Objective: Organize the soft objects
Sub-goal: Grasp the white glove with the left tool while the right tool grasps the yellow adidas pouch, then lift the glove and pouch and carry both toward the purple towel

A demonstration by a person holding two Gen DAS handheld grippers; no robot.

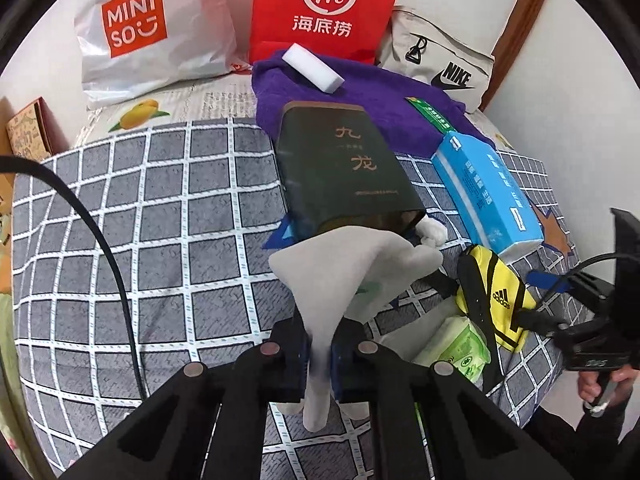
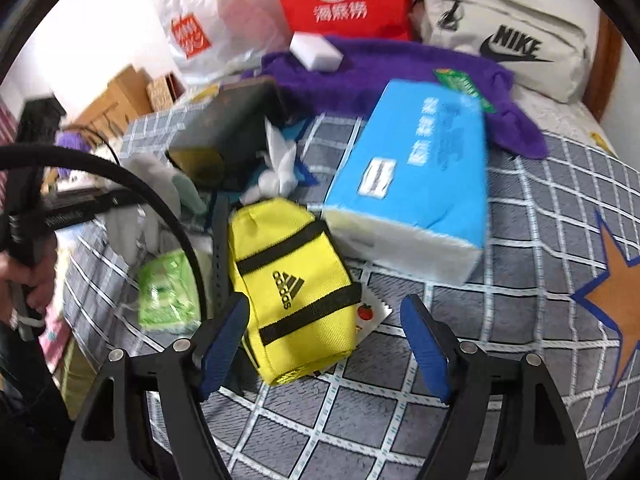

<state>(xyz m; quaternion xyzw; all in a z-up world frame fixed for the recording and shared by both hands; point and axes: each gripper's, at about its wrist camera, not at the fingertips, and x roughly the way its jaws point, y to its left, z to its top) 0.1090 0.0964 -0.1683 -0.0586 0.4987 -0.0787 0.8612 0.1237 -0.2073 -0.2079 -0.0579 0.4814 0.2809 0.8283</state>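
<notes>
My left gripper (image 1: 320,356) is shut on a pale grey sock (image 1: 344,272) and holds it above the checked bedspread, in front of a dark green box (image 1: 344,164). The sock also shows at the left of the right wrist view (image 2: 156,184). My right gripper (image 2: 324,332) is open, its blue pads on either side of the near end of a yellow adidas pouch (image 2: 288,284) that lies on the bed. The pouch also shows in the left wrist view (image 1: 496,292). A purple towel (image 1: 360,96) lies at the back with a white sponge (image 1: 314,68) on it.
A blue tissue pack (image 2: 416,168) lies beside the pouch, a green wipes pack (image 2: 168,292) to its left, and a crumpled white cloth (image 2: 280,168) behind. A Miniso bag (image 1: 148,28), a red bag (image 1: 324,8) and a Nike bag (image 2: 508,44) stand at the back wall.
</notes>
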